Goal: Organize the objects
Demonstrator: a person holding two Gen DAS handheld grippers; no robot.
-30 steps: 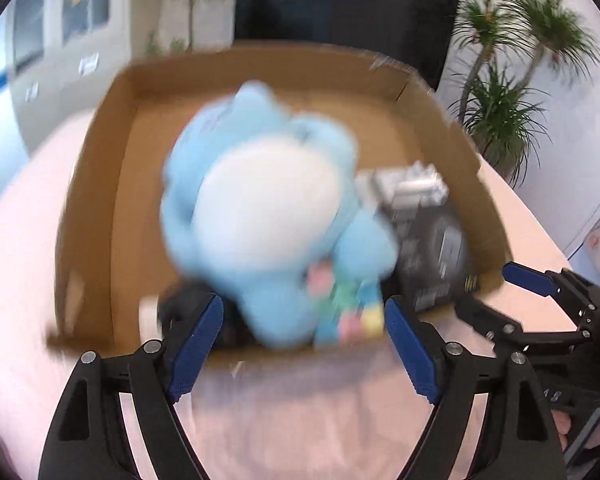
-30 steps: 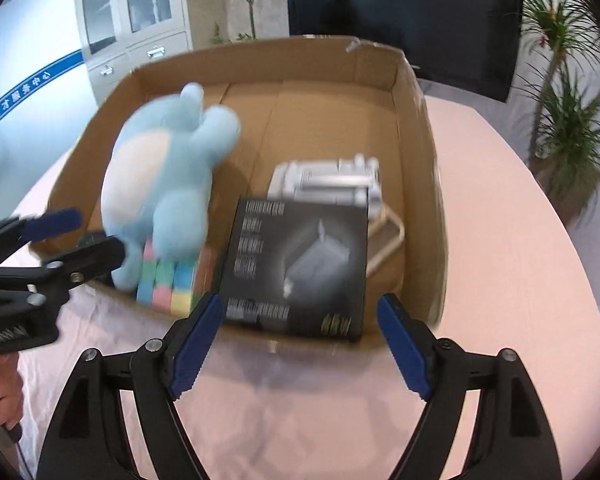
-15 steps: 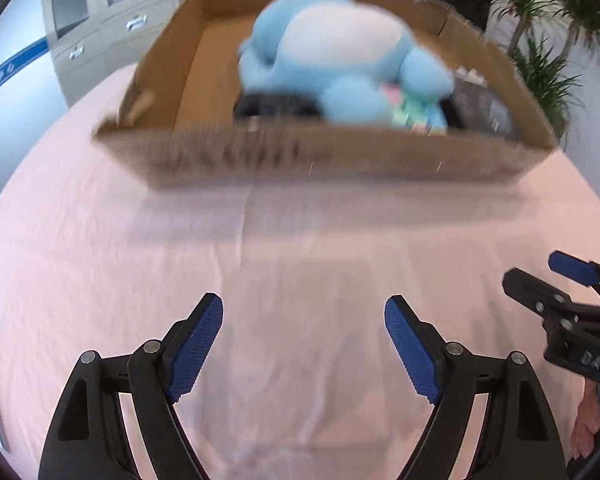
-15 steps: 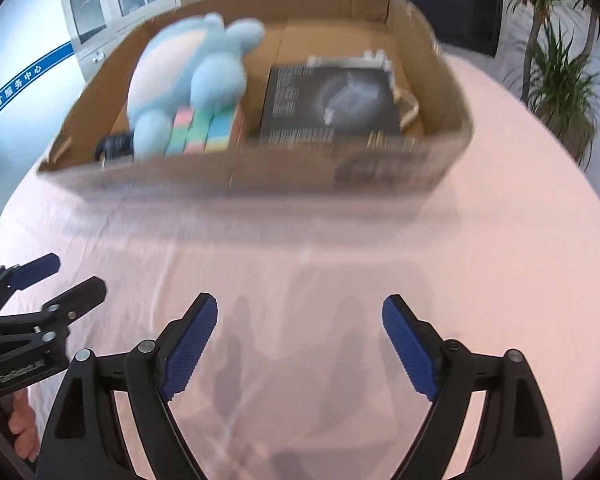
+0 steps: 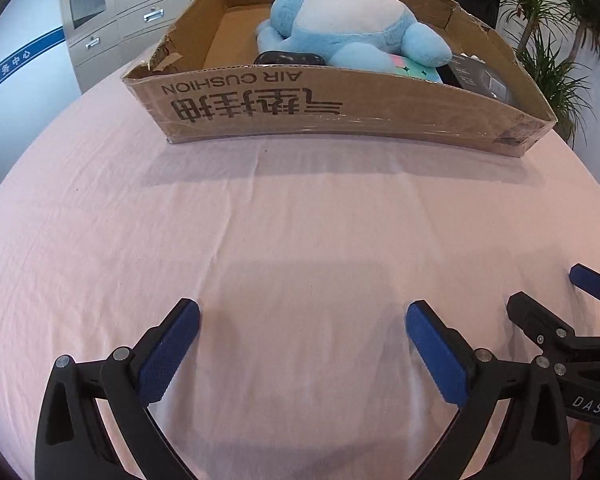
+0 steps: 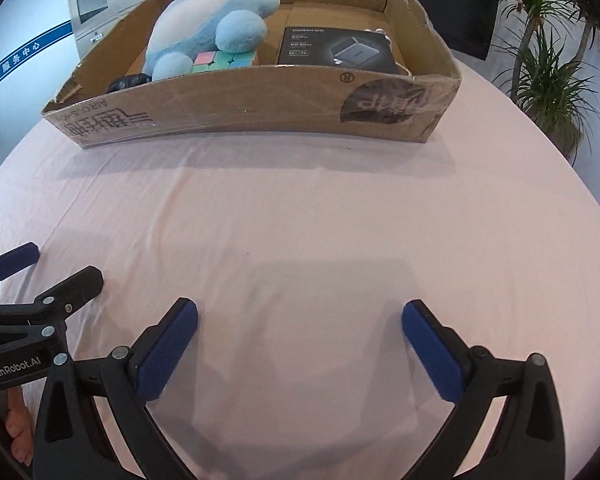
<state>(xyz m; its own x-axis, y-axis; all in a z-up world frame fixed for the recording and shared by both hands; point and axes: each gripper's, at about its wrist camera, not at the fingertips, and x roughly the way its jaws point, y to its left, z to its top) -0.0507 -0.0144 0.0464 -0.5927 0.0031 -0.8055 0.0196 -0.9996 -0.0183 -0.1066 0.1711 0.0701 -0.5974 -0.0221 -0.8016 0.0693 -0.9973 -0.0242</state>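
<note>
- Currently both claws are seen empty and at full spread: left claw and right claw are held low over bare cloth, well short of the cardboard box. Jaws have just been opening; nothing is between them.
- Task items are all found inside the box: blue plush toy on the left, lying partly on a pastel cube puzzle; a dark rounded item is tucked beside it, identity not clear; black product carton on the right, with something white behind it, mostly hidden.
- Plush is judged light and soft; a wide pinch across the body or a limb should be taken, some squash expected.
- Carton is judged stiff, smooth, likely slippery; edges should be gripped.
- Cube is judged rigid and small; opposite flat faces suit it.
- Surface is covered by a wrinkled pink cloth, no loose items visible on it.
- Room: grey cabinet, potted palms, dark screen behind the box.
</note>
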